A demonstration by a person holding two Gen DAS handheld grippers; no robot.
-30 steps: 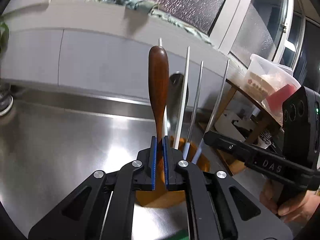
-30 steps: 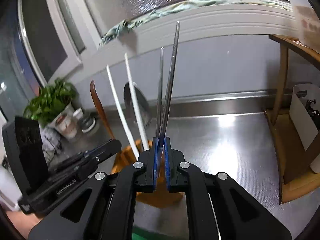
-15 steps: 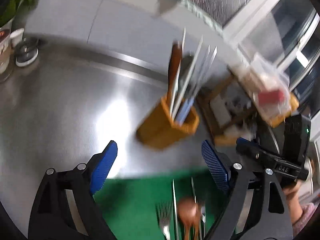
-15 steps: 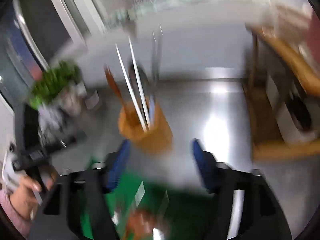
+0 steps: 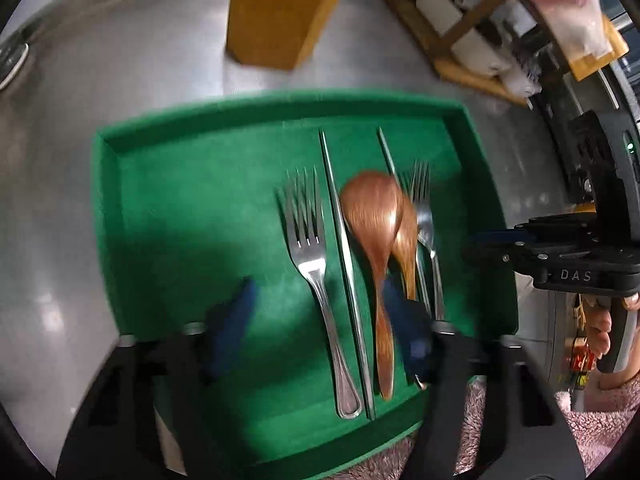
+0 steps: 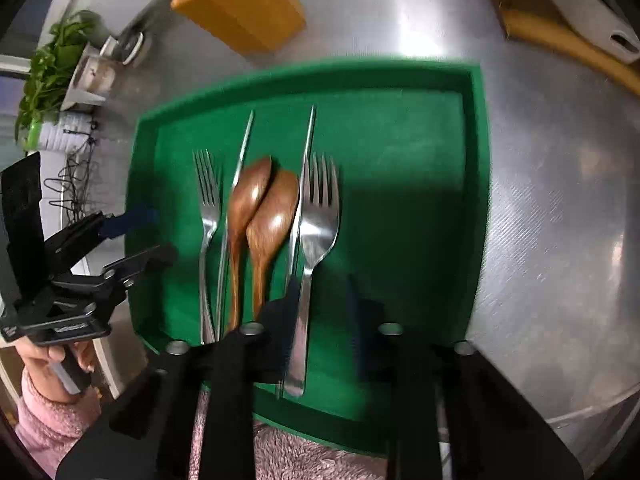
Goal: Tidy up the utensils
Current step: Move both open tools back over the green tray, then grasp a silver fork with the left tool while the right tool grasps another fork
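Note:
A green tray [image 5: 104,200] [image 6: 478,200] holds two forks, two steel chopsticks and two wooden spoons side by side. My left gripper [image 5: 318,328] points down over their handles. Its jaws are closing around a fork [image 5: 308,240], a chopstick [image 5: 340,220] and a wooden spoon [image 5: 372,216], with the pads apart from them. My right gripper [image 6: 324,320] is also closing, with the handle of the right-hand fork [image 6: 320,208] between its blurred fingers and a gap still showing. Behind the tray stands the wooden utensil holder [image 5: 276,20] [image 6: 240,8].
The tray lies on a steel counter [image 5: 60,120]. A wooden rack [image 5: 480,40] with boxes stands at the back right, and a potted plant [image 6: 48,64] at the back left. Pink fluffy fabric [image 6: 288,456] lies under the tray's near edge.
Both grippers let go of the wooden spoon and the steel chopsticks standing in the holder, opened wide, and swung down over the green tray. Their jaws are now narrower than half a second ago.

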